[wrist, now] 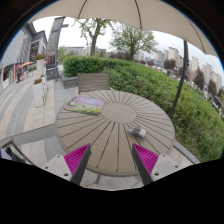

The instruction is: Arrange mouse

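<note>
While tool (110, 158) gapes — round slatted table (105, 125), mouse (138, 132)

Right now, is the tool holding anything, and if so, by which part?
Nothing is held. The tool is open and empty above the round table; the mouse lies on the table beyond its fingers.

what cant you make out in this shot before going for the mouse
Gripper view only:
- The mouse on the round table is too small to show its buttons or which way it faces.
- The flat mat at the table's far side: its print is too small to read.
- The table's near rim is hidden behind the open fingers.
</note>
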`<state>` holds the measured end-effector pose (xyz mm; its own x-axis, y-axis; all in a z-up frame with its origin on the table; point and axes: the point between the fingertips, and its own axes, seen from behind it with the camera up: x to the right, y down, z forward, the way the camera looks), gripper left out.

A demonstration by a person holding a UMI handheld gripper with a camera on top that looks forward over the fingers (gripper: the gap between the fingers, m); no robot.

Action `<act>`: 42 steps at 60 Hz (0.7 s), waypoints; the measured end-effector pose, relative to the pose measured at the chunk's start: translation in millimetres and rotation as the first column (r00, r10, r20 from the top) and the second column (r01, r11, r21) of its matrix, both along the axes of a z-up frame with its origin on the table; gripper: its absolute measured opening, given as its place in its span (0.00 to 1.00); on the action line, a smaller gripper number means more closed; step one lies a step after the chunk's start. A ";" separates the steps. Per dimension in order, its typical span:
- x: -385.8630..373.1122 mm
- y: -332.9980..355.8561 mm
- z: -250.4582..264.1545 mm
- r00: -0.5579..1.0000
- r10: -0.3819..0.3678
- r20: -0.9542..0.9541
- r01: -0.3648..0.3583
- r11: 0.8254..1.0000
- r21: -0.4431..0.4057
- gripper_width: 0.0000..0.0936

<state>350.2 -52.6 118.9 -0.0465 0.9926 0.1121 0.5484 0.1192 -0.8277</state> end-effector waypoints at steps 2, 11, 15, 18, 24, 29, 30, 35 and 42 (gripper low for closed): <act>-0.5 10.0 -5.2 1.000 -0.021 0.003 0.021 1.000 0.014 0.91; -4.5 92.7 -30.2 0.993 -0.113 0.015 0.113 0.994 0.014 0.91; -12.6 106.1 -37.6 0.990 -0.141 0.010 0.141 0.990 0.009 0.91; -17.4 118.9 -42.4 0.989 -0.151 0.003 0.151 0.989 0.005 0.91; -39.3 135.9 -54.8 0.988 -0.151 -0.011 0.151 0.988 0.005 0.91; -59.1 146.0 -67.7 0.989 -0.145 -0.012 0.145 0.989 0.012 0.91; -62.5 147.7 -70.5 0.990 -0.144 -0.010 0.144 0.990 0.013 0.91; -85.6 154.7 -82.3 0.991 -0.134 -0.017 0.135 0.991 0.017 0.91; -117.2 160.1 -99.7 0.994 -0.107 -0.021 0.108 0.994 0.014 0.91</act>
